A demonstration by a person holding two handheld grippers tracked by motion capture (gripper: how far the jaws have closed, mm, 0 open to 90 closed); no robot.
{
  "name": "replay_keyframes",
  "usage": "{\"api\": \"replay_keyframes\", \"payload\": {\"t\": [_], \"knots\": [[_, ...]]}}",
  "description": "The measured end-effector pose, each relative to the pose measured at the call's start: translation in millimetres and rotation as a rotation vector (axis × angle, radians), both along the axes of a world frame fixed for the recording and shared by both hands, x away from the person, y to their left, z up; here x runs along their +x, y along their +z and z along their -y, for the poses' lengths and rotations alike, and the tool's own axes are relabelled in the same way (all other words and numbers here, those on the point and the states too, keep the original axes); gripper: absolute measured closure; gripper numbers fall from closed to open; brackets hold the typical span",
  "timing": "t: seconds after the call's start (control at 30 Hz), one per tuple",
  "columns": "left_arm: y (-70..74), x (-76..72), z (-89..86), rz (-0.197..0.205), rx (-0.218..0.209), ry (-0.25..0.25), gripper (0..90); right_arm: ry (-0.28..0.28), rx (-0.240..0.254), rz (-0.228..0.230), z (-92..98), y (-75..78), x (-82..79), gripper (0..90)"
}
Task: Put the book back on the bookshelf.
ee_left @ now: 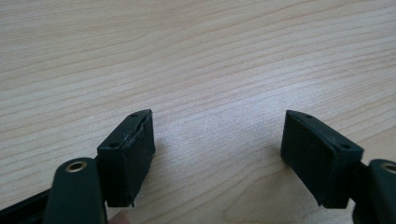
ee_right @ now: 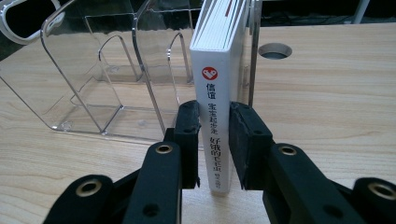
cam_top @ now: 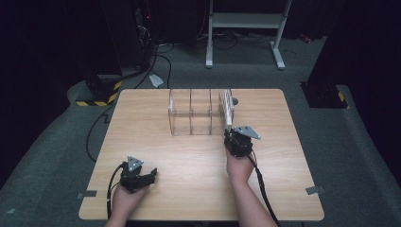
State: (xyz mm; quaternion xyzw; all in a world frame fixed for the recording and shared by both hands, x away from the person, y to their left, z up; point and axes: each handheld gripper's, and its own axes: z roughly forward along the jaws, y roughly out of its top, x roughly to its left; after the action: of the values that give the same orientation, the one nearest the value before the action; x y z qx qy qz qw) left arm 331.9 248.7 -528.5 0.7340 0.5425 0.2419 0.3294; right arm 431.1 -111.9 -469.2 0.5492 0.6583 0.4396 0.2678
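Observation:
A white book (ee_right: 217, 56) with red and black print on its spine stands upright in the rightmost slot of a clear acrylic rack (ee_right: 116, 70). My right gripper (ee_right: 215, 135) is shut on the lower part of the spine, one black pad on each side. From the high view, the book (cam_top: 228, 108) is at the rack's (cam_top: 191, 113) right end, with the right gripper (cam_top: 230, 134) just in front of it. My left gripper (cam_top: 150, 175) rests near the table's front left. Its jaws (ee_left: 217, 149) stand wide open over bare wood, holding nothing.
The rack's other slots hold nothing. A round hole (cam_top: 235, 101) in the wooden table (cam_top: 283, 156) lies just right of the rack. Cables trail from both grippers toward the front edge. A white frame stands on the floor behind the table.

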Motion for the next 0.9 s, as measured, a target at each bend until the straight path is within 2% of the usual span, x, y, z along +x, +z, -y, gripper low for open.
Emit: {"api": "replay_keyframes", "payload": {"t": [0.9], "knots": [[0.0,0.0,0.0,0.001,0.000,0.000,26.1,-0.003,-0.009,0.001,-3.8,1.0,4.0,72.8]]}}
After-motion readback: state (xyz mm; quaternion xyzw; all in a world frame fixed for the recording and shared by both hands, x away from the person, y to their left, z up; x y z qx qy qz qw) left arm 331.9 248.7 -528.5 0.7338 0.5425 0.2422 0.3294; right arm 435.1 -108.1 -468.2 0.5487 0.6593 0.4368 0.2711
